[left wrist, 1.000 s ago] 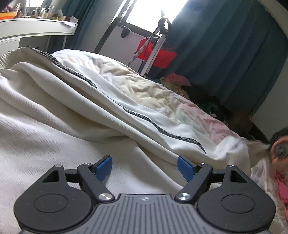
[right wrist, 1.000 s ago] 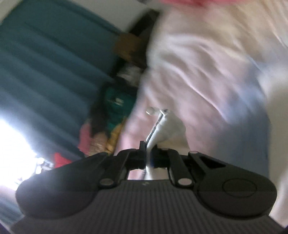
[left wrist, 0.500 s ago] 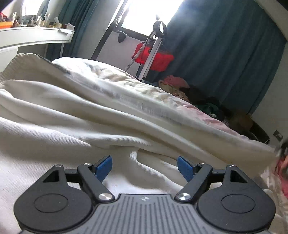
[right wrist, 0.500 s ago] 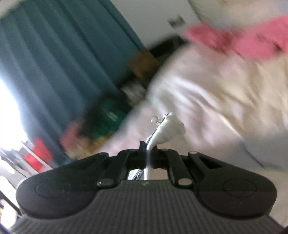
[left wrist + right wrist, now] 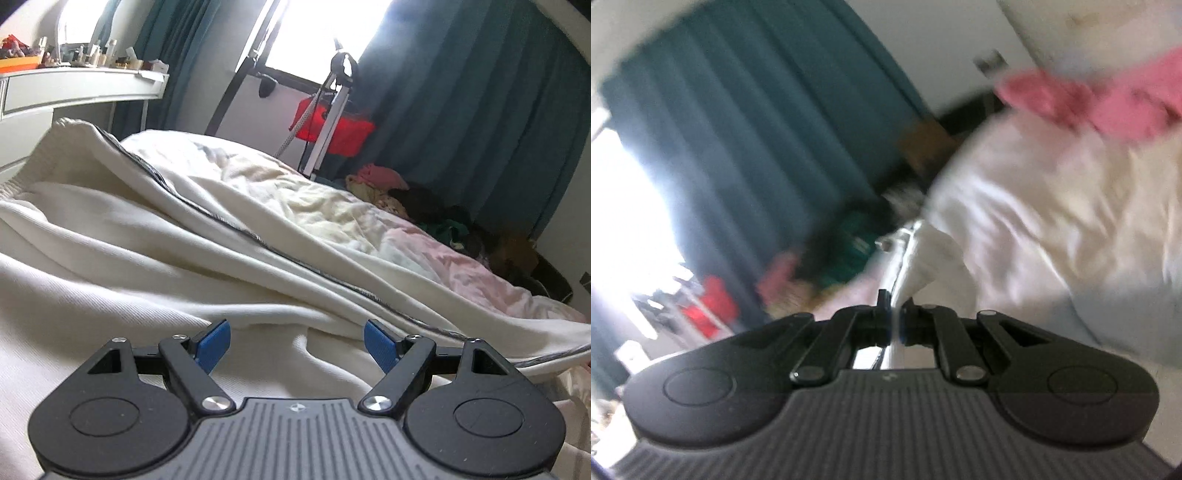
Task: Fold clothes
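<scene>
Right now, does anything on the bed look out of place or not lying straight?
Yes. The cream garment is not flat: deep folds cross it, and its dark-trimmed edge runs slanted over the bedding. The right tongs pinch a strip of it; the left tongs are open above it.

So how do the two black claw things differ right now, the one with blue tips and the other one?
The left gripper stands wide open, its blue-padded fingers apart and holding nothing, low over the cream ribbed garment. The right gripper is shut on a white fabric edge. The left view is sharp; the right view is blurred. Both share the same black two-finger build.
</scene>
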### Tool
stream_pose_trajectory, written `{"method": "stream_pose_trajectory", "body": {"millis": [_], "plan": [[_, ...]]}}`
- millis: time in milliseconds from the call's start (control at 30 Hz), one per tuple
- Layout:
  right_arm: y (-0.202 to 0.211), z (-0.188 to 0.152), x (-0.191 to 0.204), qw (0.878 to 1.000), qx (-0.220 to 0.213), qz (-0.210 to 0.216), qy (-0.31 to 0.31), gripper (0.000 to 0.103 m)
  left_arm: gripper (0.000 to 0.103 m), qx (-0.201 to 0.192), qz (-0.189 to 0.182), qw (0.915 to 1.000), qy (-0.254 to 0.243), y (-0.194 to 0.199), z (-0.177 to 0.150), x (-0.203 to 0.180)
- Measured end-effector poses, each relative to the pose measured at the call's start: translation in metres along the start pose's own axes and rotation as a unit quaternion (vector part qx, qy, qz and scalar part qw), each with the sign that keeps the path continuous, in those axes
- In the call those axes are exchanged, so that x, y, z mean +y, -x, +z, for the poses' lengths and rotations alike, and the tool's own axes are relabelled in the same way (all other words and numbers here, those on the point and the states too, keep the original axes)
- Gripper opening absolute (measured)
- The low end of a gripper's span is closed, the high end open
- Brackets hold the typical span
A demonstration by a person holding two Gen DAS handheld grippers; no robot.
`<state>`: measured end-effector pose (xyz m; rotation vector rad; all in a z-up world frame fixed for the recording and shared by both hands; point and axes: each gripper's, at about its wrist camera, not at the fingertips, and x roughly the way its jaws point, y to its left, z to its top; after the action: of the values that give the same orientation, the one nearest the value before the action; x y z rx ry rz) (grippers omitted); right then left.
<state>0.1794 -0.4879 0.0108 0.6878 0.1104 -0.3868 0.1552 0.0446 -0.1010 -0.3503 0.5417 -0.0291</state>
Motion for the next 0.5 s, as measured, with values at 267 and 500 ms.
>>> {"method": "stream_pose_trajectory", "body": {"millis": [267, 500], "plan": [[-0.061, 0.042, 0.067, 0.997, -0.025, -0.049, 0.051, 0.008, 0.081, 0.003, 0.001, 0.9997, -0.024, 0.001, -0.003, -0.006], [-0.180, -0.015, 0.029, 0.986, 0.092, -0.136, 0.012, 0.011, 0.081, 0.002, 0.011, 0.9987, -0.049, -0.024, 0.001, -0.002]]}}
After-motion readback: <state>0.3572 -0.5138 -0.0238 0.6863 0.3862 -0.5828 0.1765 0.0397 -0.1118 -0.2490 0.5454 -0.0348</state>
